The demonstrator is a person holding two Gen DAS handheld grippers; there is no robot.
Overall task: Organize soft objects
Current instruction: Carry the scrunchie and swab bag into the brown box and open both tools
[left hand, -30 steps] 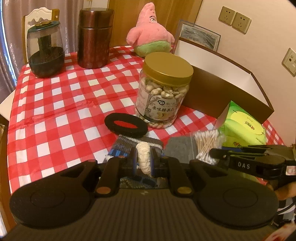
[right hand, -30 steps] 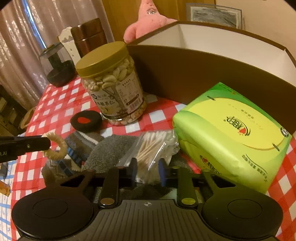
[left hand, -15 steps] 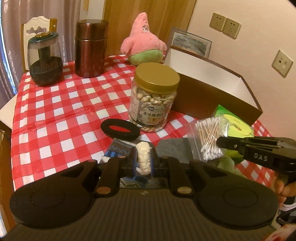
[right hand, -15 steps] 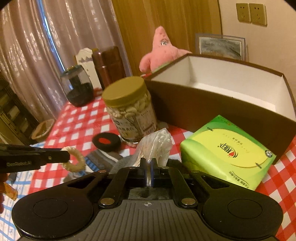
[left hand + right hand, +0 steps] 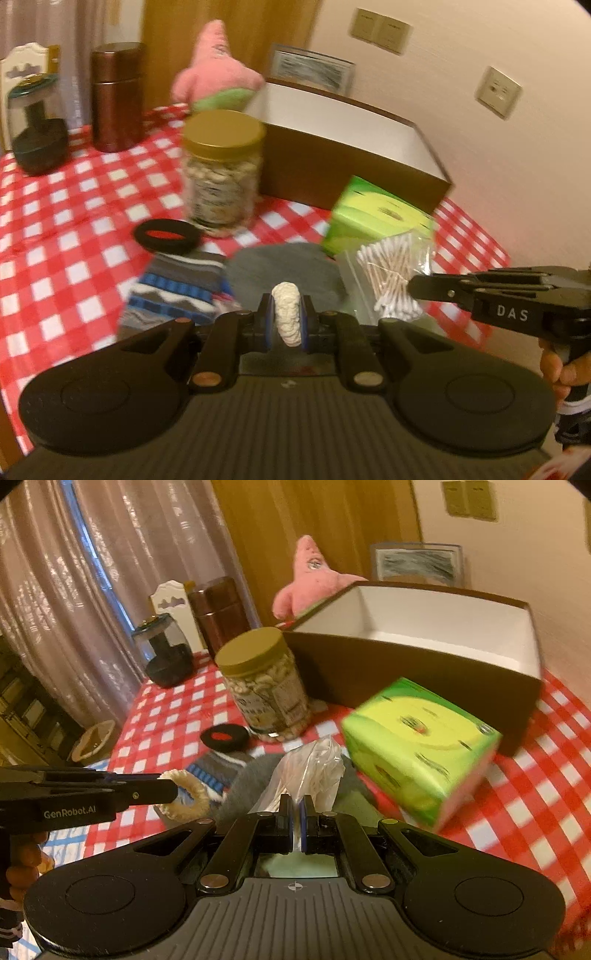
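My left gripper [image 5: 287, 325] is shut on a cream fluffy hair tie [image 5: 286, 317], which also shows in the right wrist view [image 5: 188, 799], held above the table. My right gripper [image 5: 296, 825] is shut on a clear bag of cotton swabs [image 5: 314, 771], seen from the left wrist [image 5: 393, 273]. Below lie a striped sock [image 5: 177, 291] and a grey sock [image 5: 284, 269]. The green tissue pack [image 5: 417, 746] looks tilted next to the open brown box [image 5: 424, 664]. A pink plush star [image 5: 218, 81] sits at the back.
A nut jar with a gold lid [image 5: 221, 173] stands by the box. A black and red disc [image 5: 166, 236], a brown canister [image 5: 116, 96] and a dark glass jar [image 5: 35, 129] stand on the red checked tablecloth [image 5: 55, 229]. The wall is on the right.
The right gripper closed on the cotton swab bag and lifted it. Both grippers rose and turned toward the box. The tissue pack now looks tipped.
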